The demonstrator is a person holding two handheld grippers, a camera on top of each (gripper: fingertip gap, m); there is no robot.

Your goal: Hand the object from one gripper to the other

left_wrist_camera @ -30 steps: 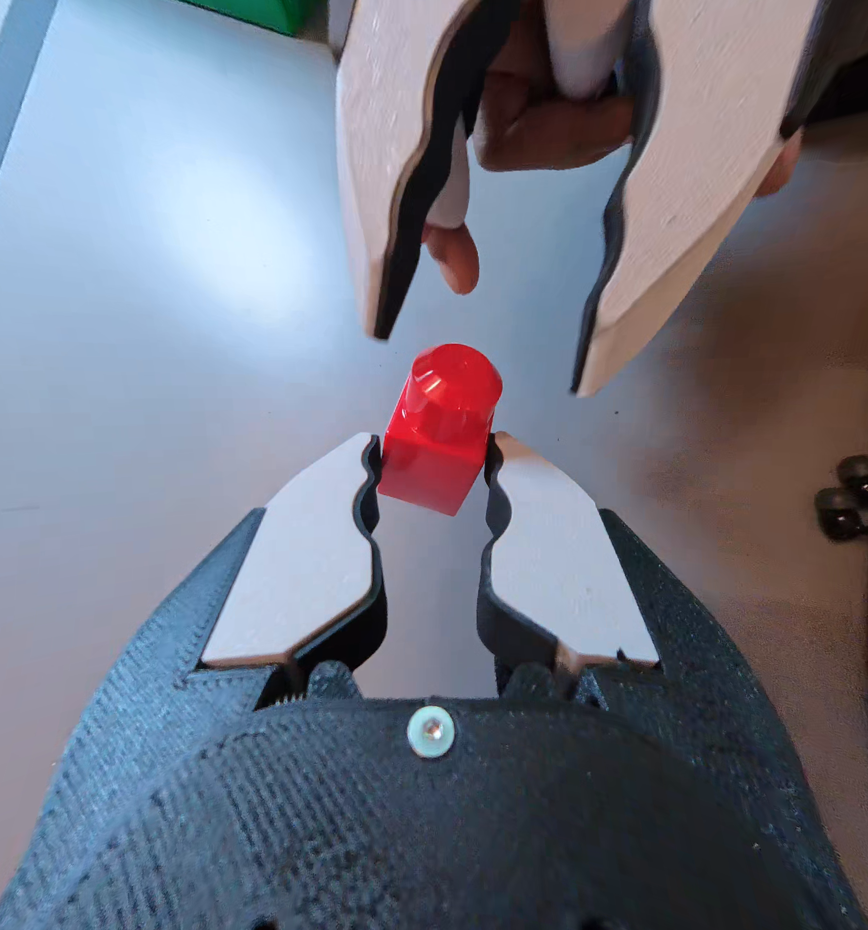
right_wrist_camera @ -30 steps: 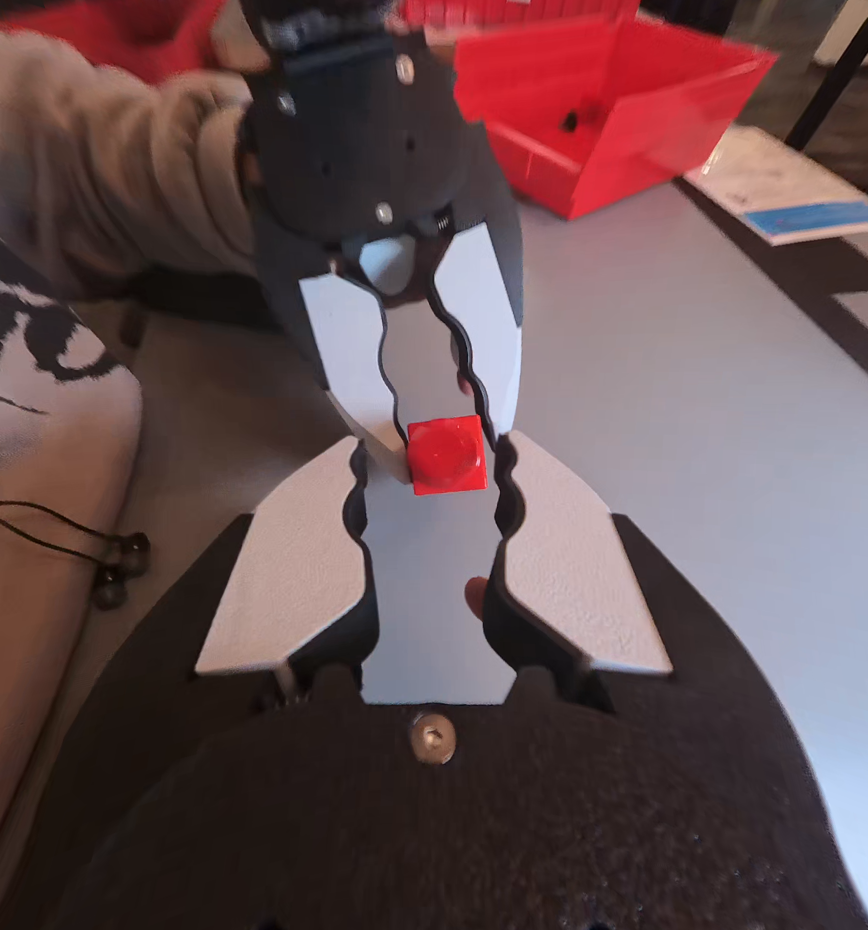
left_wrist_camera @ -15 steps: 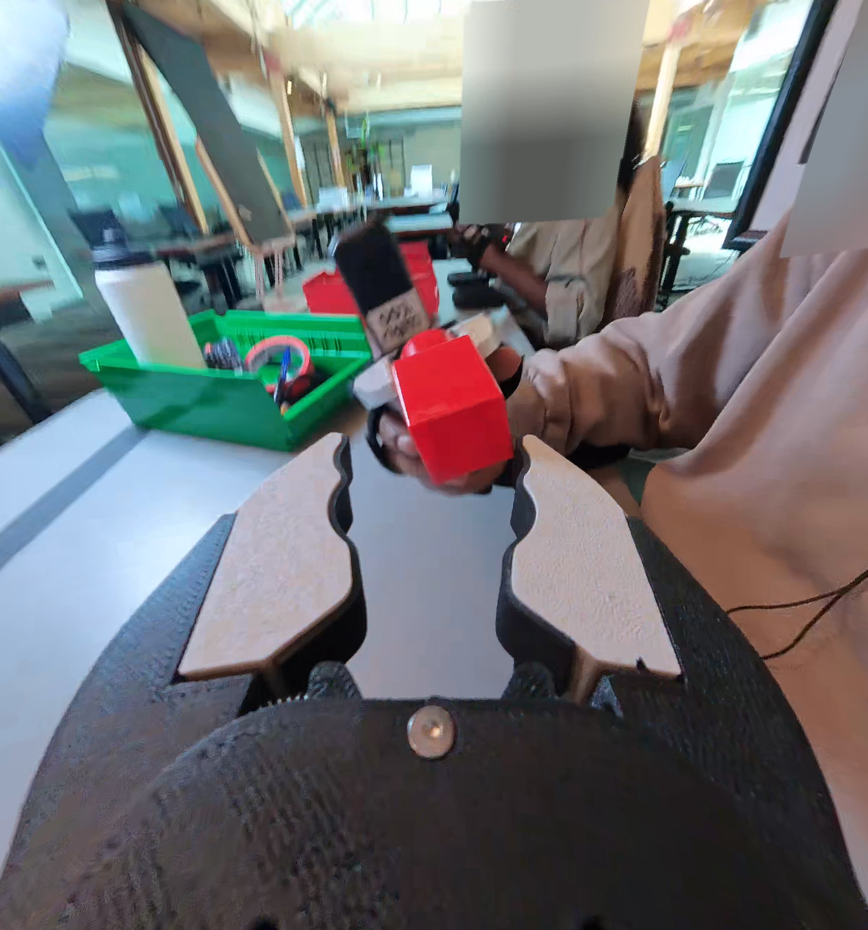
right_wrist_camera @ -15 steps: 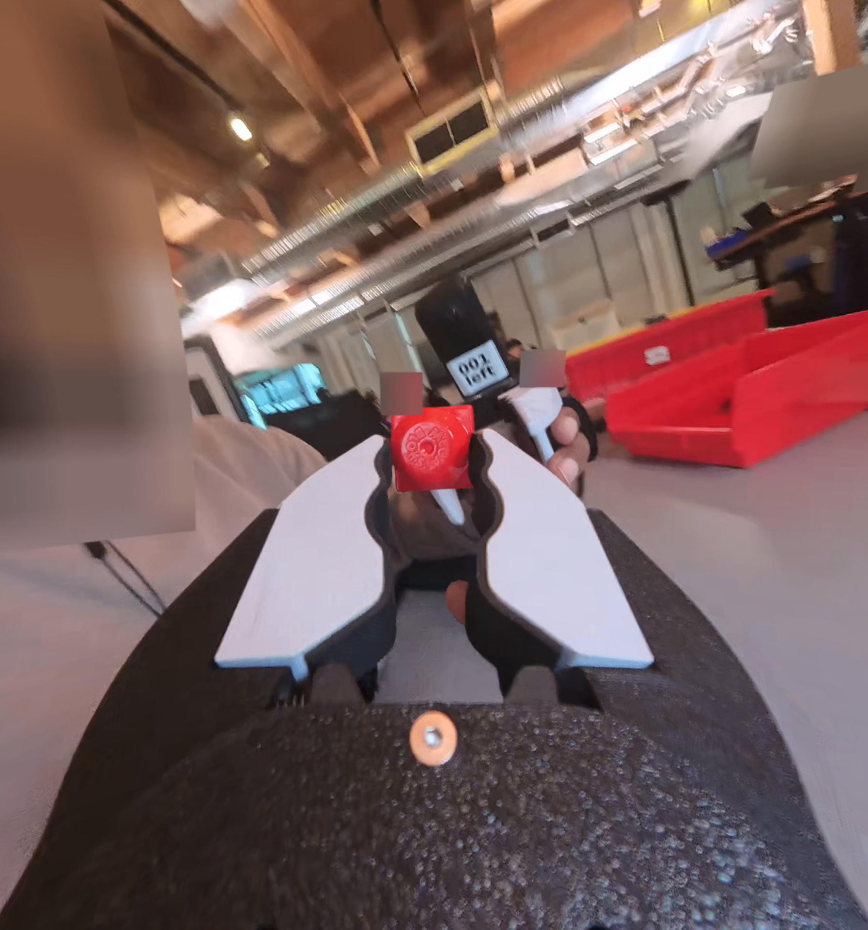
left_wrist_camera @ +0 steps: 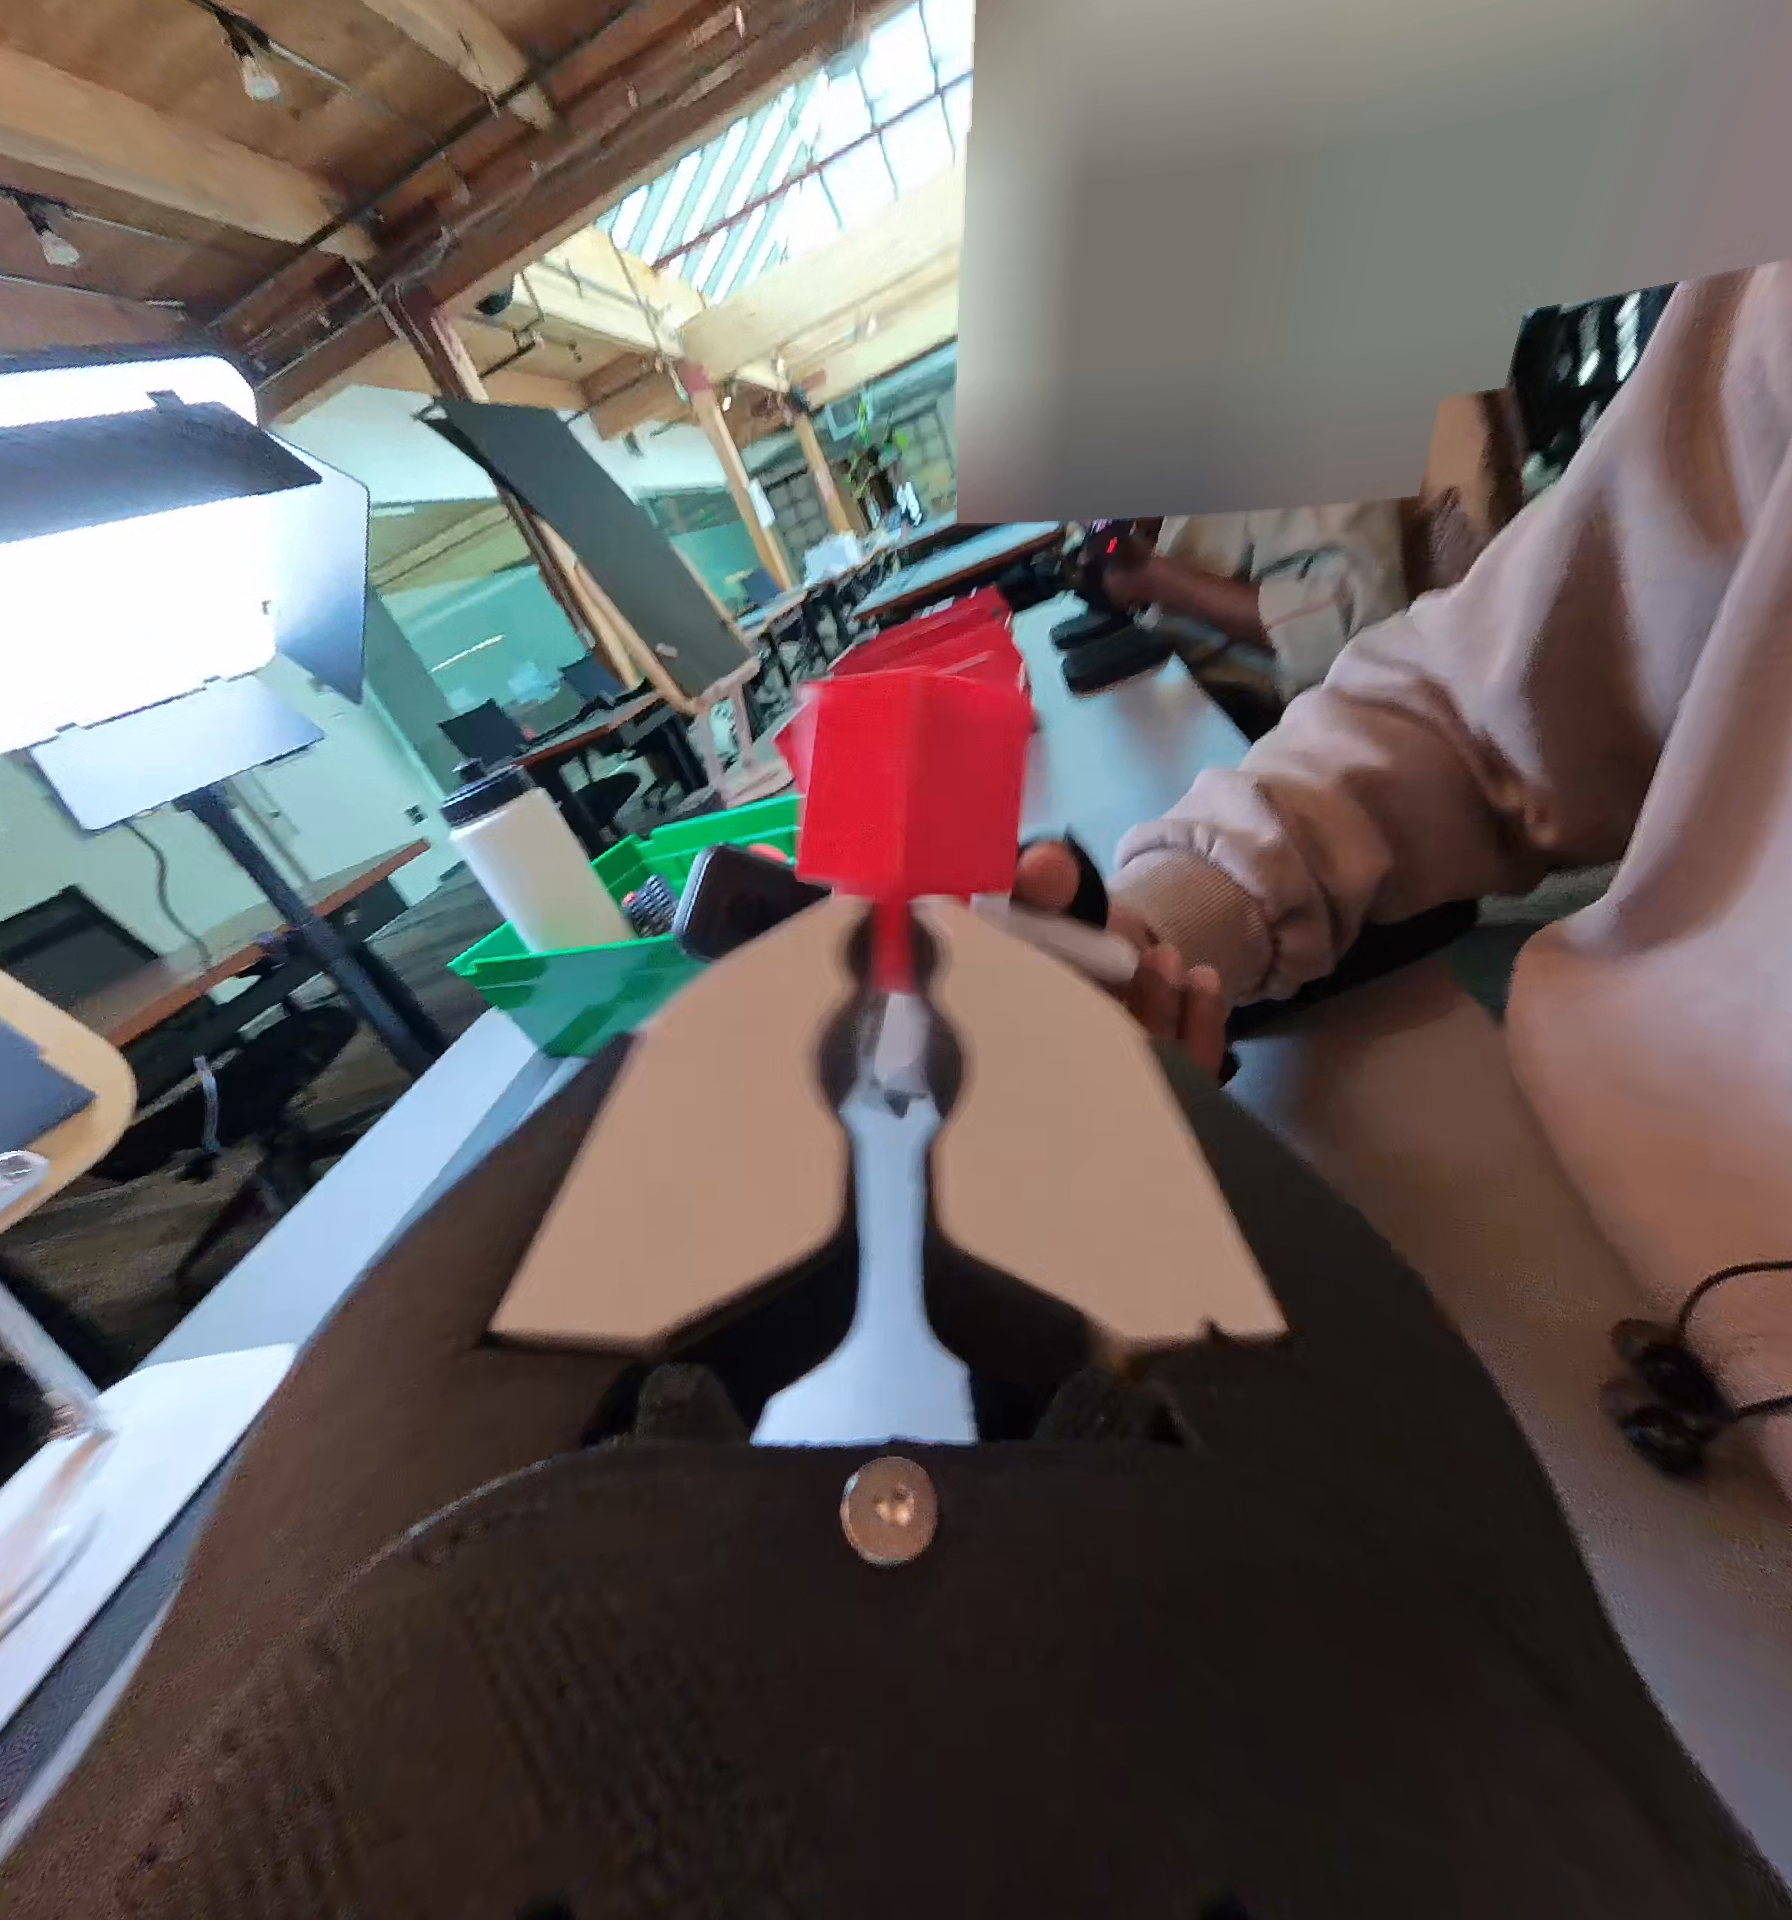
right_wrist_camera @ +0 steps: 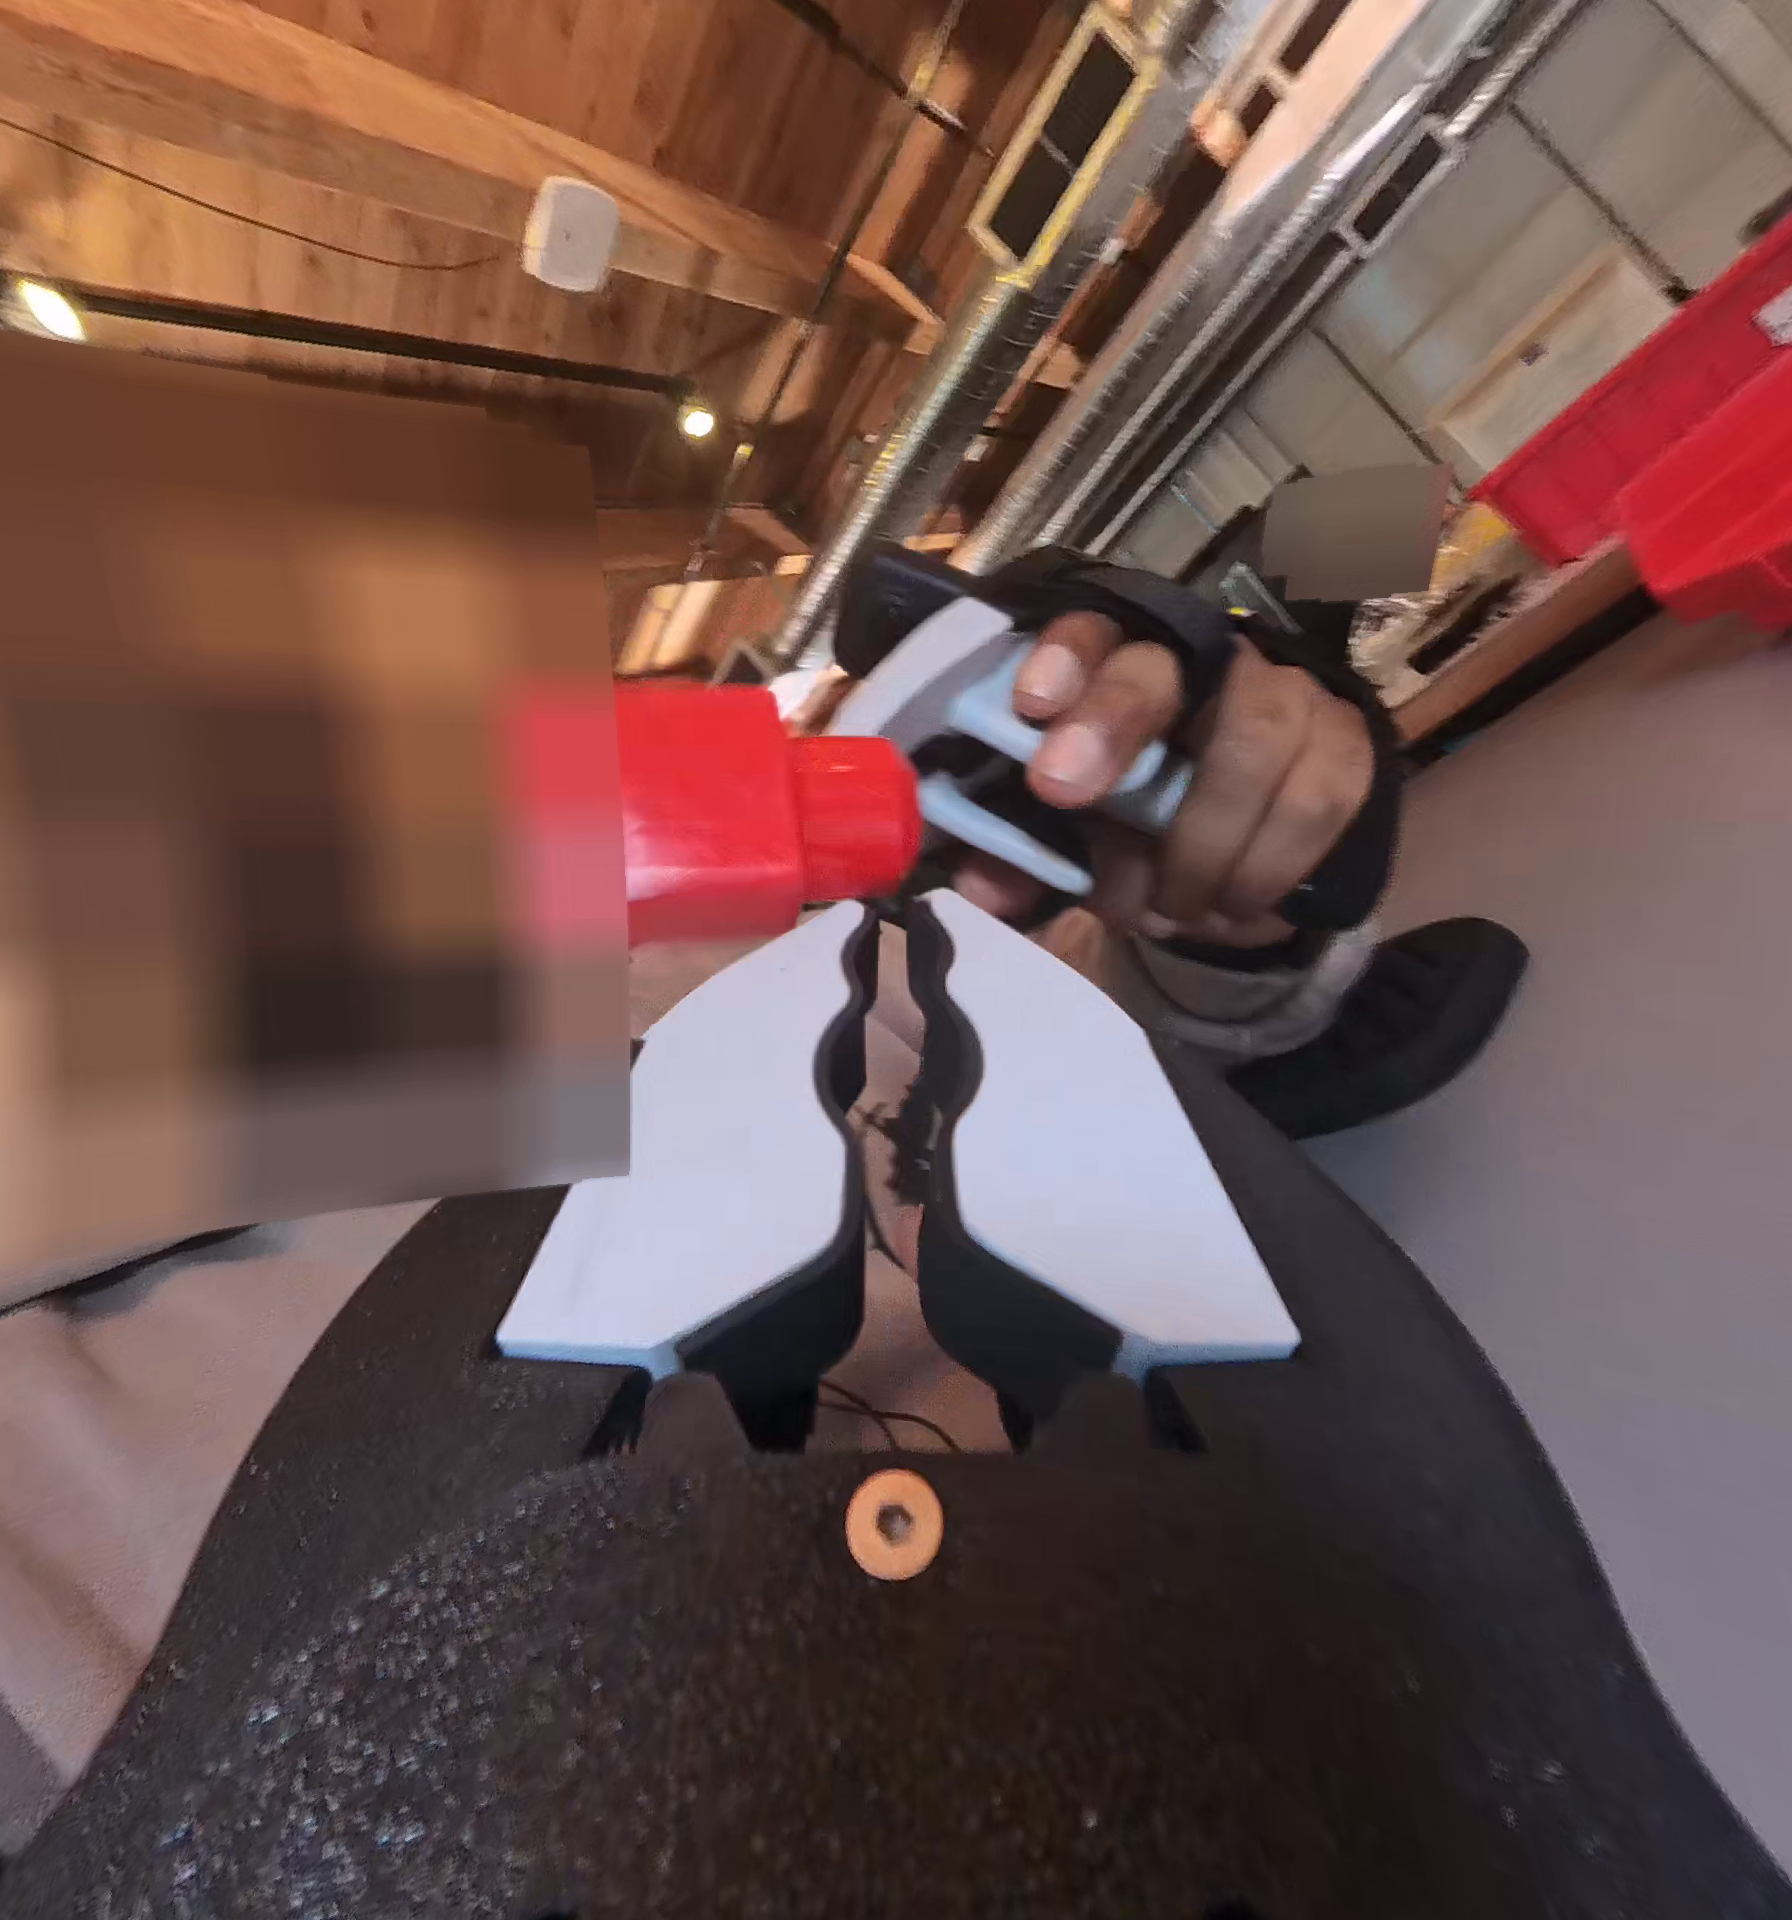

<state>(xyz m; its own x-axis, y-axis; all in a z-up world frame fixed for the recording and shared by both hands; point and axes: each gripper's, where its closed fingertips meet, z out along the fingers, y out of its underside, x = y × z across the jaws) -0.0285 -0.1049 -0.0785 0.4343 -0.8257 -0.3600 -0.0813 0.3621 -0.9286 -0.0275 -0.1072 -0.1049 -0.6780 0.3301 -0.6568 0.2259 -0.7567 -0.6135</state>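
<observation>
The left gripper [left_wrist_camera: 890, 925] has its two fingers almost together. A thin red bit of the red block [left_wrist_camera: 907, 790] sits pinched between the tips, and the rest of the block sticks out at 12 o'clock, up off the grey table [left_wrist_camera: 1131, 748]. The right gripper [right_wrist_camera: 894, 914] also has its fingers almost together, with nothing red between them. There the block [right_wrist_camera: 726, 821] is just past the tips at 11 o'clock. A hand [right_wrist_camera: 1235, 769] is at 2 o'clock.
</observation>
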